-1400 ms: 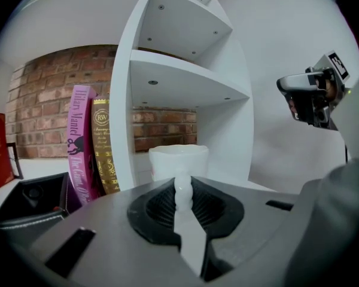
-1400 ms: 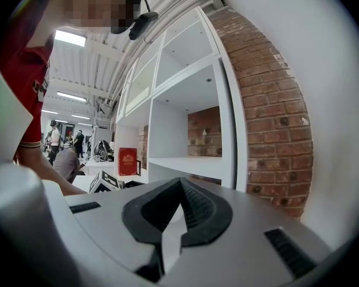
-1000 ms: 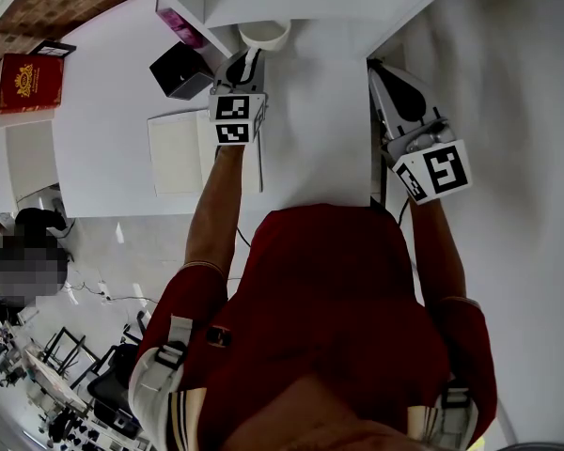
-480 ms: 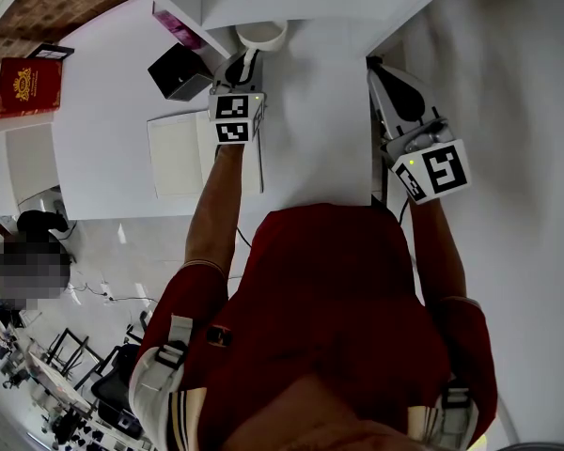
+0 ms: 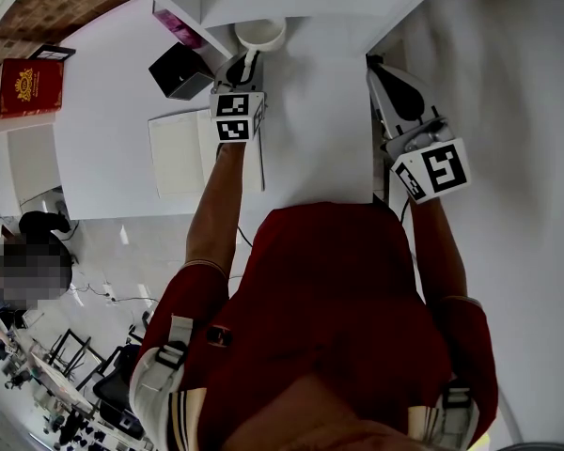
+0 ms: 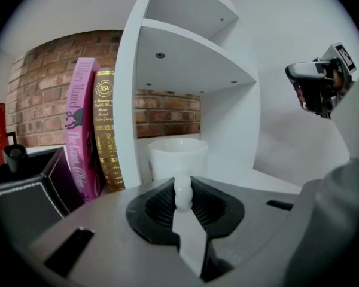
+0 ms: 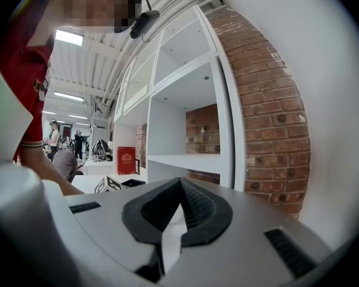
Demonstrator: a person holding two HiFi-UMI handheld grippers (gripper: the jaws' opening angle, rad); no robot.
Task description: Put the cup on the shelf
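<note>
Left gripper [image 6: 182, 185] is clamped on the handle of the white ceramic cup [image 6: 178, 155]. The cup is upright at the mouth of the white shelf unit's [image 6: 185, 70] bottom bay, just right of the divider; can't tell if it's resting or lifted. Right gripper [image 7: 178, 190] has its jaws pressed together, empty, facing the brick wall [image 7: 275, 118]. The white table [image 5: 113, 120] carries a black open box [image 5: 180, 69], contents unclear. Pink and gold upright books [image 6: 91, 136] stand left of the divider.
</note>
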